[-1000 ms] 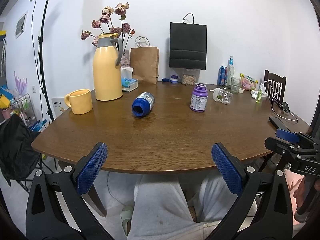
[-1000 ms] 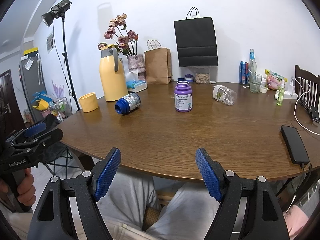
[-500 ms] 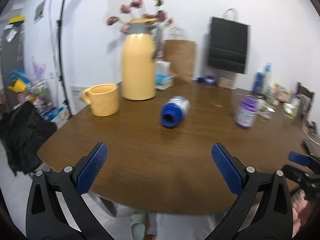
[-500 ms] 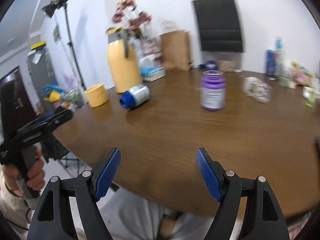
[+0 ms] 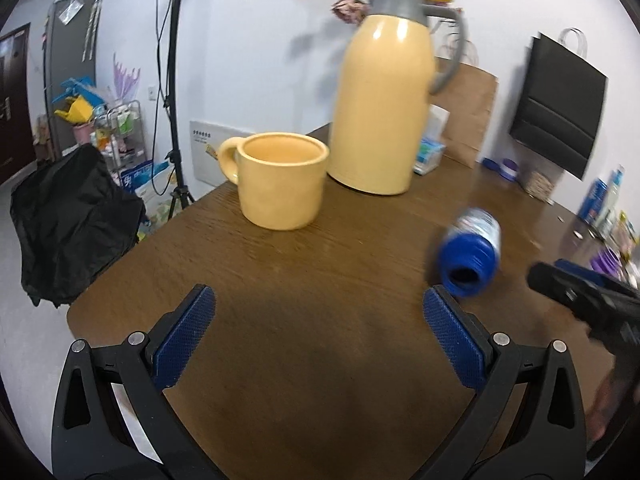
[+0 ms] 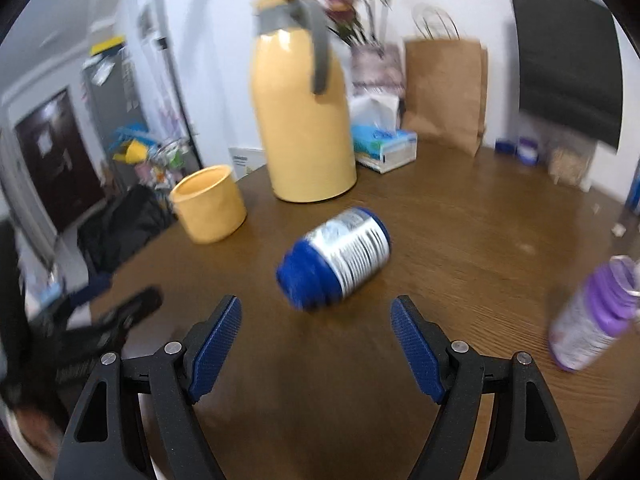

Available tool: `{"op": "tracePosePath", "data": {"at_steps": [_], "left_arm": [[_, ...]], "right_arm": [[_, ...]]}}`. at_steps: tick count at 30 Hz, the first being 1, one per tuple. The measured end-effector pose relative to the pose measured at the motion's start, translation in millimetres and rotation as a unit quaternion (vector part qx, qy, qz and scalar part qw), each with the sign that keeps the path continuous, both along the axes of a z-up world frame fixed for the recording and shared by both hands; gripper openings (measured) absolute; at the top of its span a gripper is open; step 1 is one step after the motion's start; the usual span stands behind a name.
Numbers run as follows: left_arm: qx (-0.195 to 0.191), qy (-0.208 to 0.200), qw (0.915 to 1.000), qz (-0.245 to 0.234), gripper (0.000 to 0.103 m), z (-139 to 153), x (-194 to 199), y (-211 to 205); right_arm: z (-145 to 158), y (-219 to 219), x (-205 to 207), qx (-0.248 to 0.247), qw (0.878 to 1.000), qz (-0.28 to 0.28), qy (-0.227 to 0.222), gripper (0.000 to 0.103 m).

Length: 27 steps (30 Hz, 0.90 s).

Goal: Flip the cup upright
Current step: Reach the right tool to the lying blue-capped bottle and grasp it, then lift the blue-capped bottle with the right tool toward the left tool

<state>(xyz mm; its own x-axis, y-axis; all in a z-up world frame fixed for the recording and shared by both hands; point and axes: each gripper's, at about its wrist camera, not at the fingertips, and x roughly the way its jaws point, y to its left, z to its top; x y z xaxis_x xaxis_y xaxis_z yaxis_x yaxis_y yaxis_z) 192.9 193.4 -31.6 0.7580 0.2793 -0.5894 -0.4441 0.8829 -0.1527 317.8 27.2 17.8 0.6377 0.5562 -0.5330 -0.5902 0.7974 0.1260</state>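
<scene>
A blue cup with a silver label (image 6: 338,258) lies on its side on the brown table (image 6: 460,232), its open blue mouth towards me. It also shows in the left wrist view (image 5: 472,254) at the right. My right gripper (image 6: 316,334) is open and empty, just in front of the cup, apart from it. My left gripper (image 5: 318,326) is open and empty over the table's near left part, with the cup beyond its right finger. The right gripper's black body (image 5: 588,300) shows at the right edge of the left wrist view.
A yellow mug (image 5: 280,178) stands upright left of a tall yellow thermos jug (image 5: 380,96). A purple bottle (image 6: 596,320) stands at the right. A tissue box (image 6: 384,146), a brown paper bag (image 6: 444,92) and a black bag (image 6: 568,60) are at the back. The table's left edge (image 5: 120,264) is near.
Both grippers have moved forward over the table and towards the lying cup, which now looks much larger. Both stay open. The cup has not moved.
</scene>
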Motion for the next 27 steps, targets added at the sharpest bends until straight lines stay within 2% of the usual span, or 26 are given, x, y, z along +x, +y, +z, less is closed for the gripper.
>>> {"op": "tracePosePath", "data": {"at_steps": [4,8,11,12,14,15,17,22,24,26,27], "left_arm": [[-0.015,0.015,0.9998,0.005,0.103,-2,22,17],[-0.015,0.030,0.9994,-0.004,0.103,-7,37,20],[-0.024,0.034,0.9991,-0.010,0.103,-12,44,19],[-0.030,0.035,0.9988,-0.015,0.103,-14,46,18],[-0.039,0.038,0.9978,-0.036,0.103,-16,49,13],[-0.049,0.037,0.9962,-0.062,0.103,-16,51,7],[-0.070,0.029,0.9916,-0.104,0.103,-15,52,-4],[-0.096,0.026,0.9786,-0.180,0.101,-13,62,-40],[-0.115,0.026,0.9640,-0.238,0.101,-13,69,-66],[-0.117,0.026,0.9554,-0.270,0.094,-13,74,-85],[-0.111,0.033,0.9522,-0.283,0.086,-14,78,-98]], "right_arm": [[-7,28,44,-0.015,0.998,-0.052,0.018,0.082],[-21,44,66,-0.036,0.997,-0.066,0.033,0.082],[-30,50,64,-0.061,0.997,-0.043,0.021,0.078],[-32,52,63,-0.067,0.997,-0.033,0.019,0.073],[-34,50,48,-0.097,0.995,0.003,-0.001,0.070],[-35,47,42,-0.106,0.994,0.011,-0.006,0.070],[-38,29,21,-0.111,0.992,0.050,-0.008,0.069],[-47,-19,-26,-0.115,0.989,0.094,-0.003,0.070],[-51,-27,-46,-0.131,0.985,0.112,-0.018,0.070],[-54,-31,-64,-0.146,0.979,0.137,-0.032,0.070],[-55,-30,-69,-0.151,0.977,0.144,-0.035,0.070]]}}
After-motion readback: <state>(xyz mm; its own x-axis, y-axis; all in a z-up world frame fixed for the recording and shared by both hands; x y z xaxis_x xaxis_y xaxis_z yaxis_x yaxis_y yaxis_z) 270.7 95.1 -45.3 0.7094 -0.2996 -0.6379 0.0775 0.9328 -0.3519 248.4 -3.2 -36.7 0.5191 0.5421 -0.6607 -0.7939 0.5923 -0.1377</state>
